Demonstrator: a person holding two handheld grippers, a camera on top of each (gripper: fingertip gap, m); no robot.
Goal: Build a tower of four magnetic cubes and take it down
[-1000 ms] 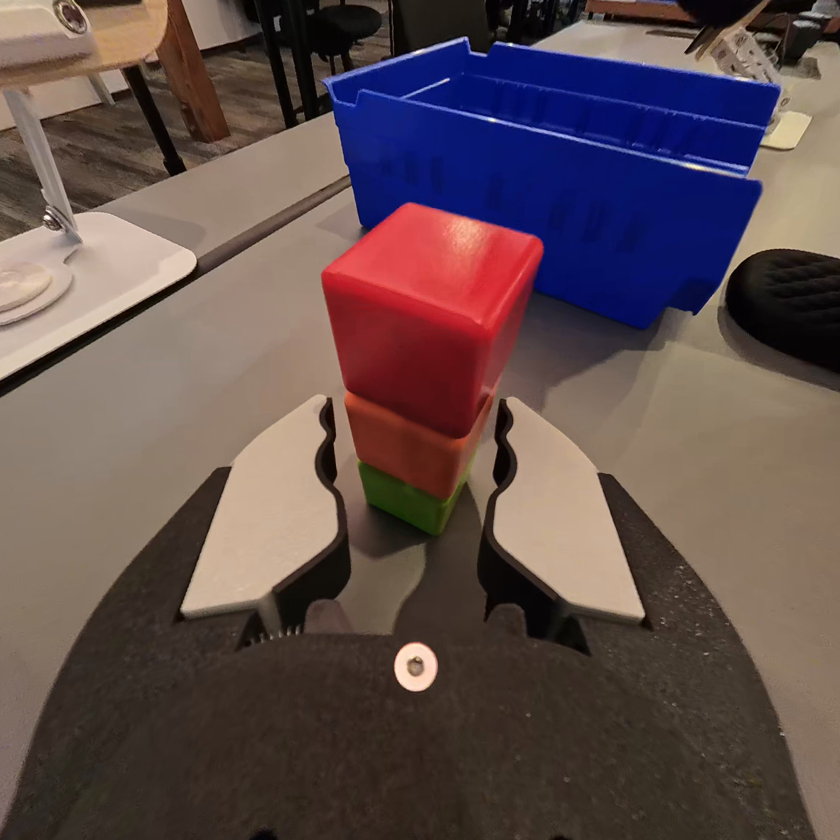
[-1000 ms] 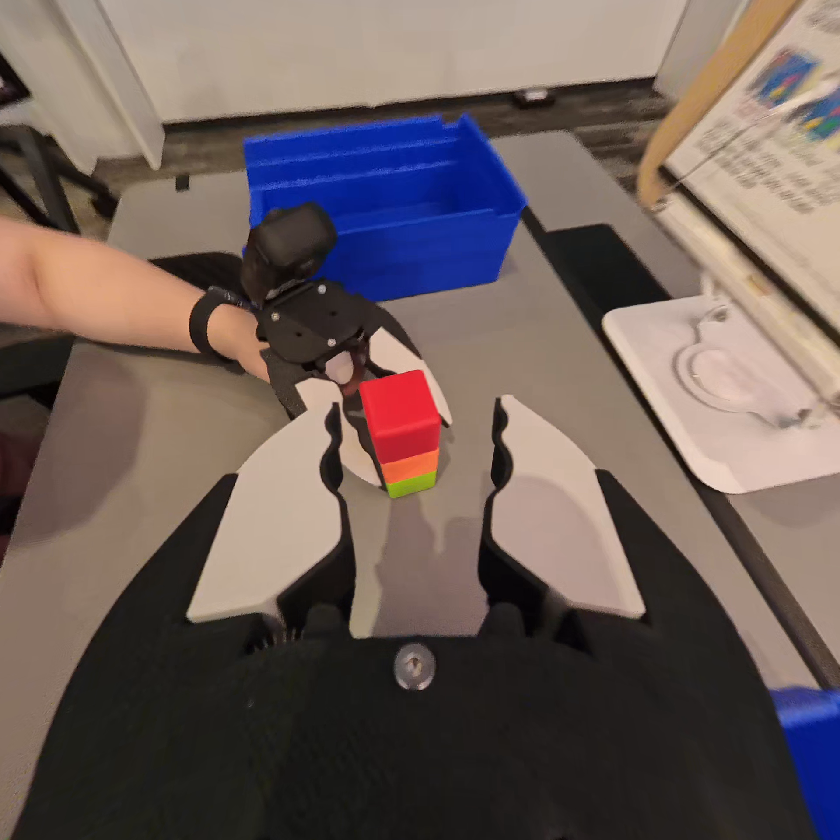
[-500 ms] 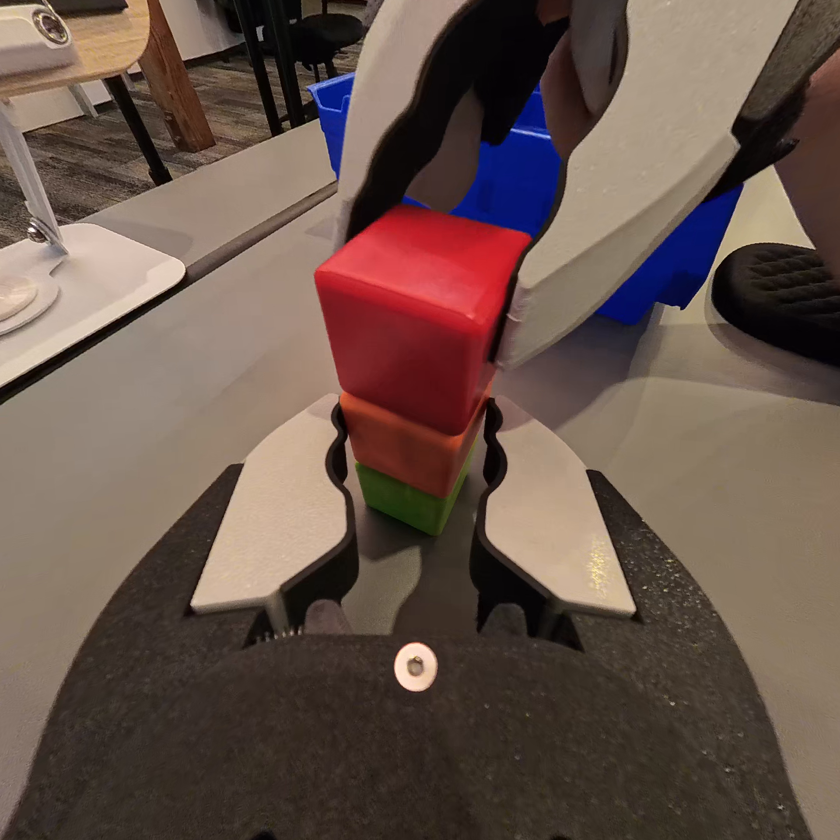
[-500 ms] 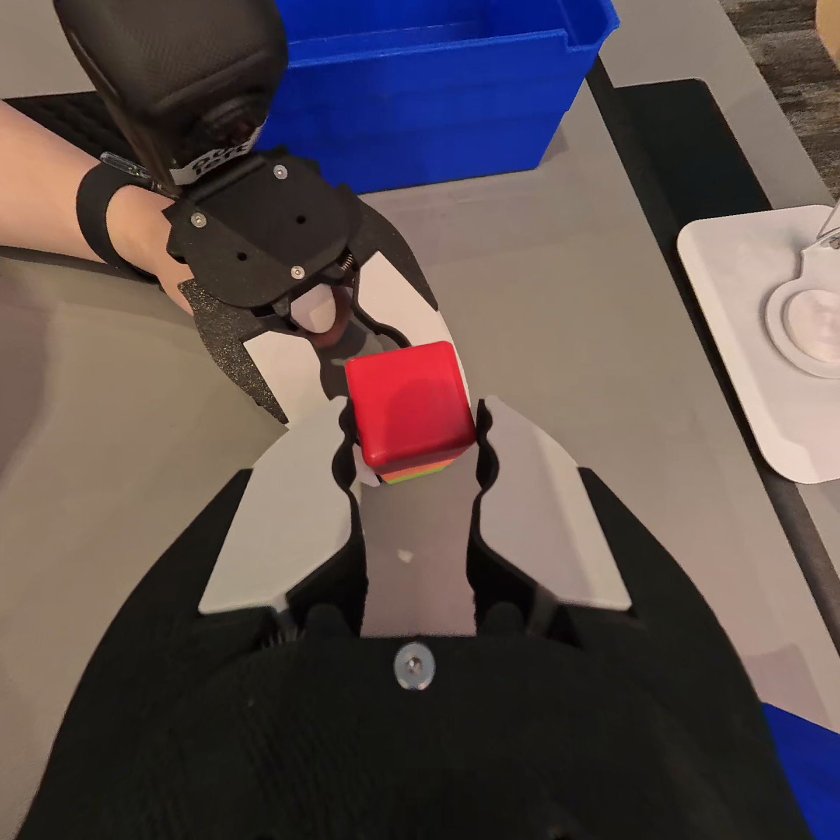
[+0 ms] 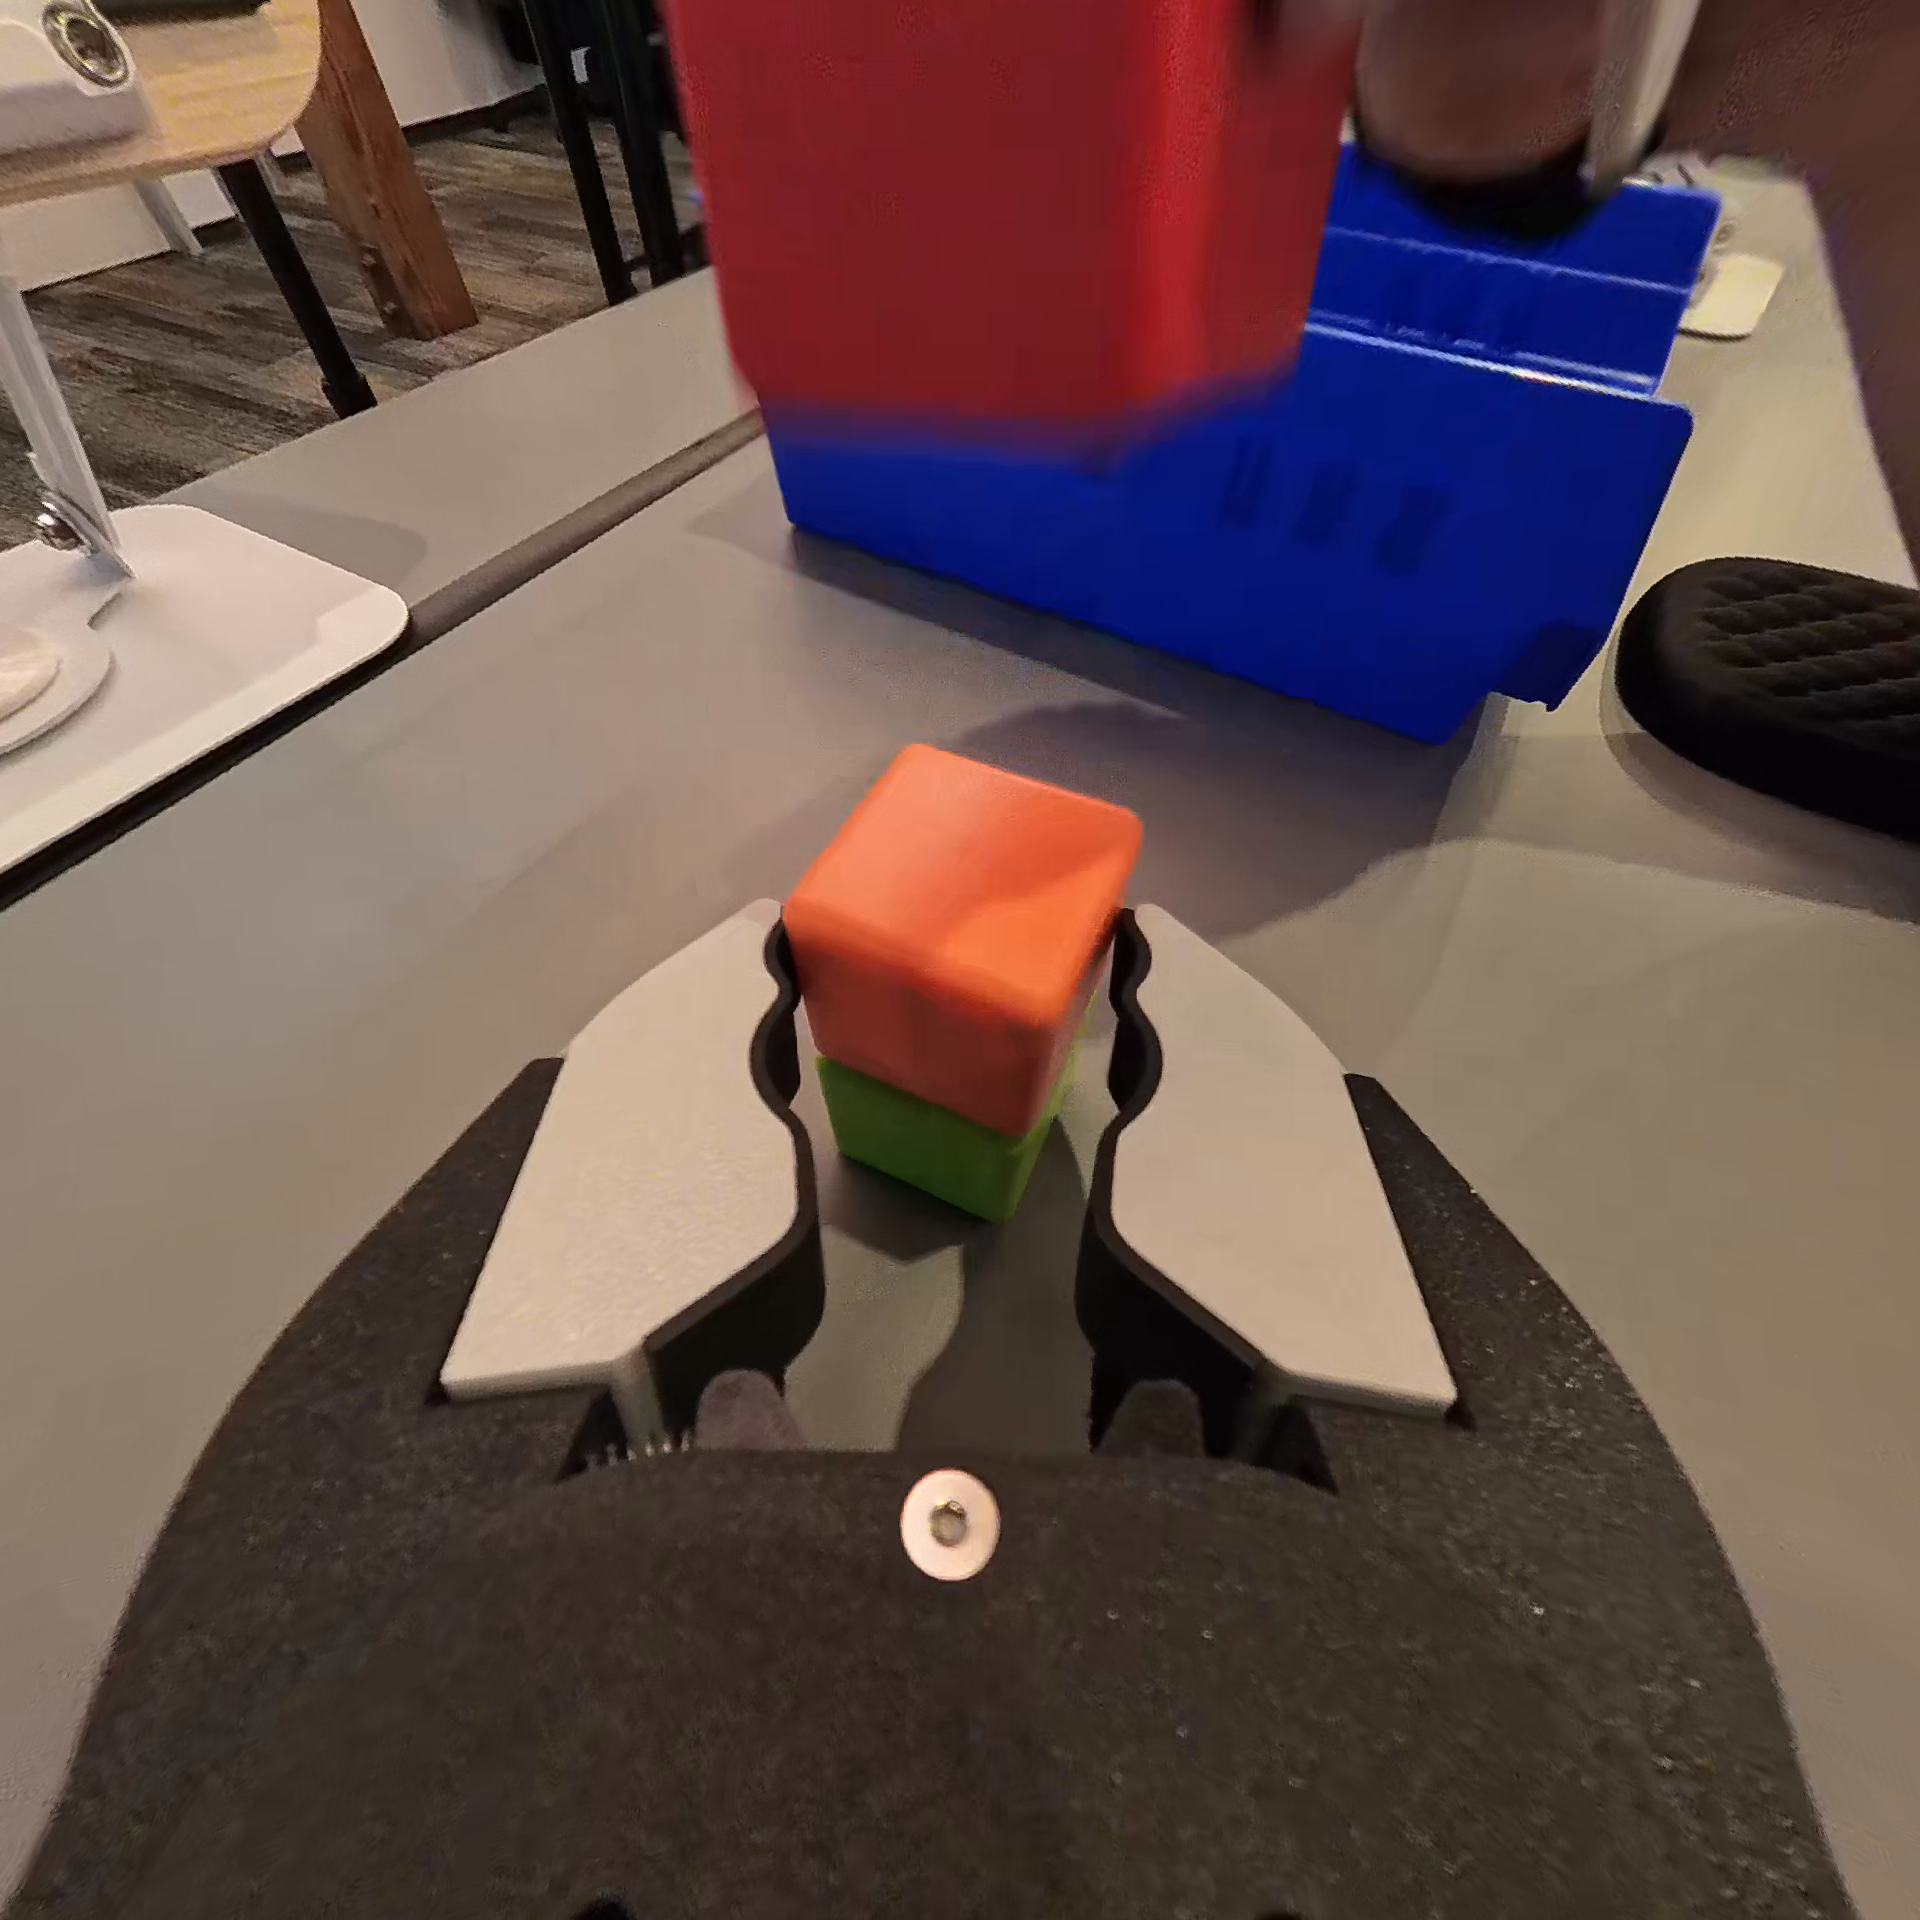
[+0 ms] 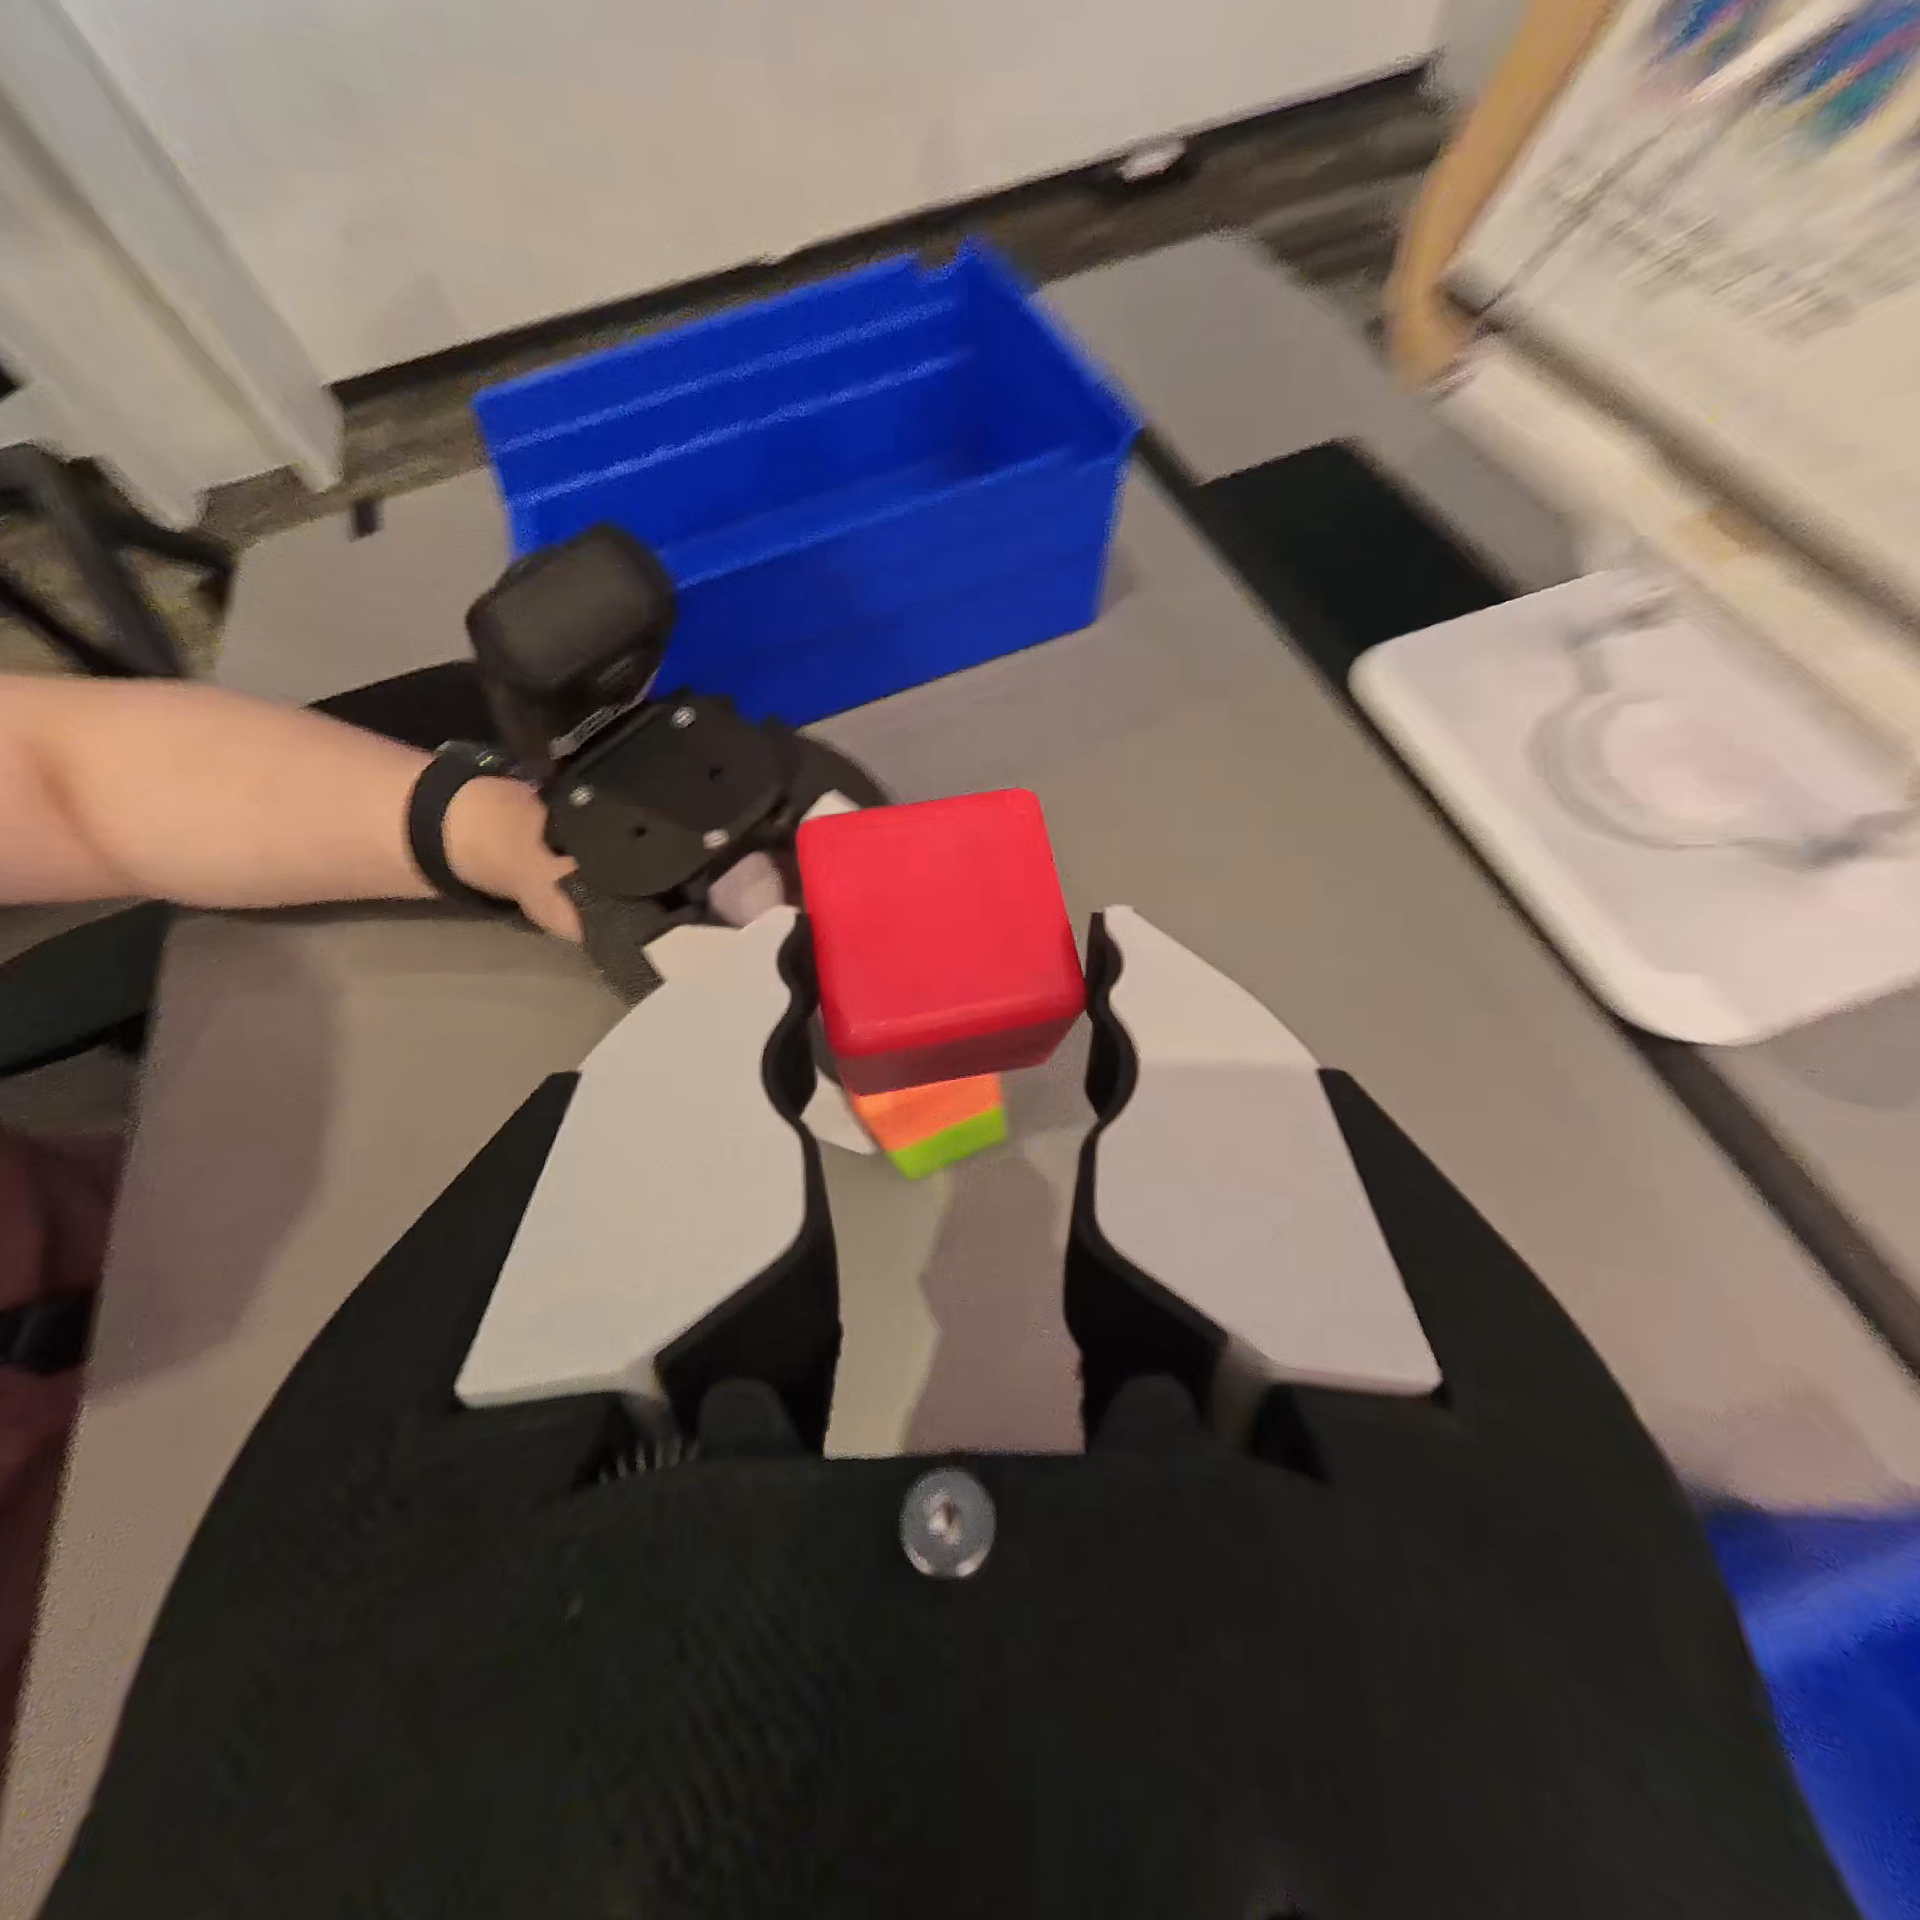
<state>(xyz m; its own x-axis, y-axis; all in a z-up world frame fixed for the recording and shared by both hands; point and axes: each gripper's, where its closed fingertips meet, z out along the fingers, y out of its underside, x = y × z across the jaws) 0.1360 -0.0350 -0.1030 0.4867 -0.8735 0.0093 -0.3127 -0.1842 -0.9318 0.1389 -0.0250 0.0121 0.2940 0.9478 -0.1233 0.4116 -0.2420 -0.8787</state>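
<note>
While left tool clamps orange cube, right tool grips red cube

Red cube aloft above orange-green stack

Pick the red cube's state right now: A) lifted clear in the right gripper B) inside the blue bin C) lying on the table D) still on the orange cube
A: the red cube sits between the right gripper jaws, raised off the orange cube, which tops the green cube between the left gripper jaws.
</note>
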